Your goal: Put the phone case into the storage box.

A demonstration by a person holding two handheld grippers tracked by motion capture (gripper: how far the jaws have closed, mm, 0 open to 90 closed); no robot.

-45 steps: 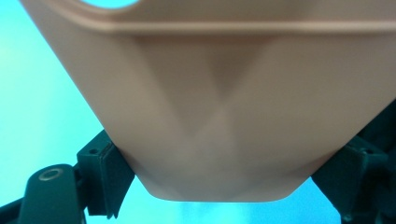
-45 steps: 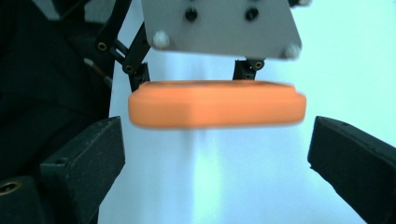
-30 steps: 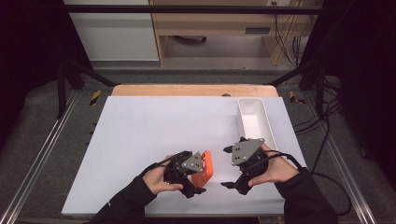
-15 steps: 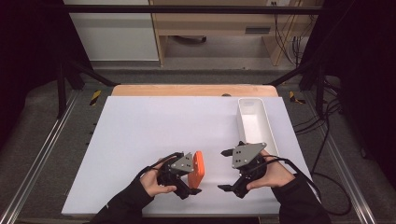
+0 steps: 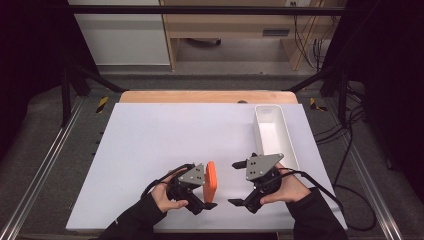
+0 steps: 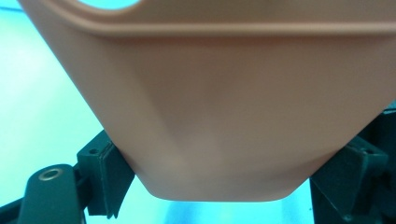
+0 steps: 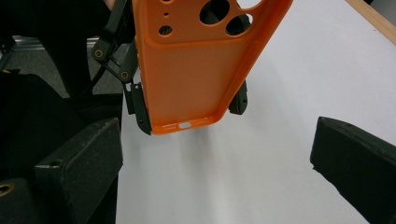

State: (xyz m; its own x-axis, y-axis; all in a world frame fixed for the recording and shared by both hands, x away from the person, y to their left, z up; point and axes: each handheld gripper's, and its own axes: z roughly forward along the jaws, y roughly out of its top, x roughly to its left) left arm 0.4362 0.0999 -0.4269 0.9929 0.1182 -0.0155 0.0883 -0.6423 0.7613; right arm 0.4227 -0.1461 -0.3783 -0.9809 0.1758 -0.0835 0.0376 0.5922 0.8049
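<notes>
White surface (image 5: 150,150); left claw (image 5: 210,186) clamps orange case (image 5: 210,181) by its edges, held upright. Right claw (image 5: 239,183) just beside case, jaws wide, empty. Tray (image 5: 270,131) beyond right claw.

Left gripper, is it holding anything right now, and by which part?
Yes. The left gripper holds the orange phone case by its two long side edges, near the end away from the camera cutouts.

Orange phone case (image 5: 211,180), white tray (image 5: 272,134), white table (image 5: 160,140), black tongs (image 5: 240,183)
</notes>
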